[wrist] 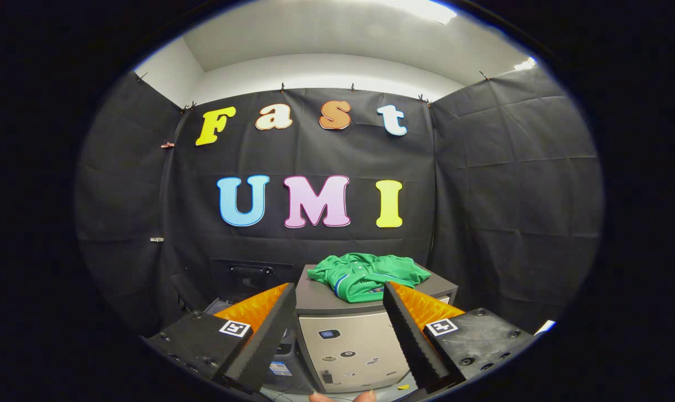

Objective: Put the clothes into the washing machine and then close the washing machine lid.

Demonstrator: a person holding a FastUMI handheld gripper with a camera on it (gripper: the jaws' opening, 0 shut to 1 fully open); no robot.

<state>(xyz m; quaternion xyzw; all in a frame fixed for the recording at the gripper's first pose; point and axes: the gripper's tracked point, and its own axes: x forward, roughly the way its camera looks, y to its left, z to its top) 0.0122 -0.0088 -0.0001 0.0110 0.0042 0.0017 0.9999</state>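
Gripper (340,290) released, fingers spread wide and touching nothing. Beyond them, green clothes (366,274) crumpled in a heap on the flat grey top of a boxy cabinet (348,349), well ahead of the fingertips. Left of the cabinet and lower, a dark machine (252,276) with a handle, partly hidden behind the left finger. Black cloth wall behind everything.

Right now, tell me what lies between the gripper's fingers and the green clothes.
In the gripper view, the open gripper holds nothing. Between its fingers and the green garment lies just the grey top of the box-like unit it is heaped on, above the unit's pale front panel.
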